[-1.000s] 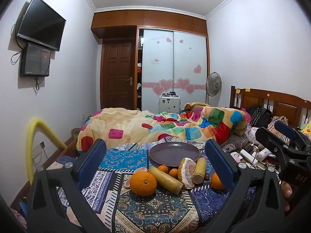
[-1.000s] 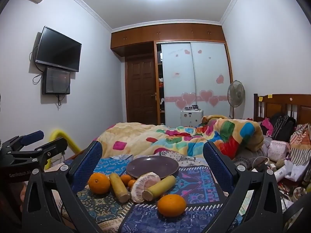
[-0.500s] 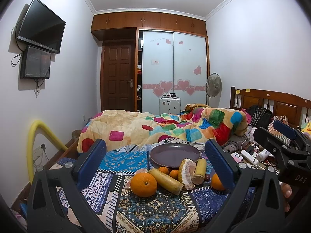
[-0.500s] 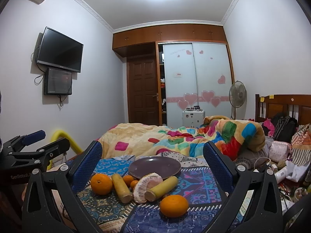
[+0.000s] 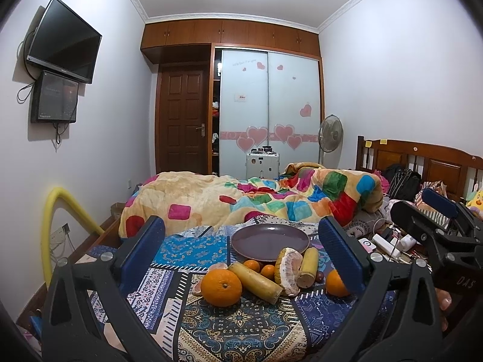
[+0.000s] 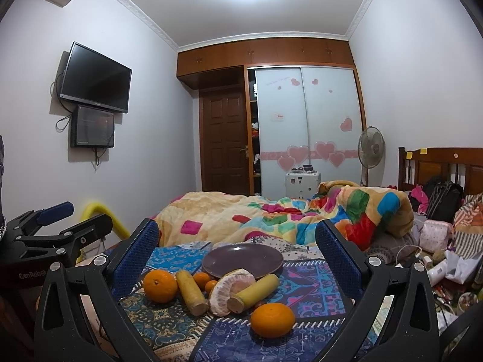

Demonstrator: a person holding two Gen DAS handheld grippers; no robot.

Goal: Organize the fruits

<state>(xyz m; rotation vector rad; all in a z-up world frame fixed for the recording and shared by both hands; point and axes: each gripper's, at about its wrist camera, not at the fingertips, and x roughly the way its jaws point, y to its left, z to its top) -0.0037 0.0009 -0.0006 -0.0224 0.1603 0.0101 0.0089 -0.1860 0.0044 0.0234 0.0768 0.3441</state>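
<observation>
A purple plate (image 5: 269,239) (image 6: 243,259) lies bare on a patterned cloth. In front of it lie two big oranges (image 5: 221,286) (image 6: 272,319), two yellow cane pieces (image 5: 255,282) (image 6: 253,292), a peeled pomelo (image 5: 289,271) (image 6: 231,289) and small tangerines (image 5: 252,266) (image 6: 201,280). My left gripper (image 5: 241,259) is open and empty, above and short of the fruit. My right gripper (image 6: 238,264) is open and empty, likewise short of the fruit. Each gripper shows at the side of the other's view.
A colourful quilt (image 5: 241,202) is heaped on the bed behind the plate. Clutter of bottles, cables and bags (image 6: 434,259) lies to the right. A yellow foam tube (image 5: 57,220) stands at the left wall. The patterned cloth (image 5: 241,331) reaches the near edge.
Both views have tilted slightly upward and the fruit sits a little lower in frame. Both grippers stay open and nothing on the cloth has moved.
</observation>
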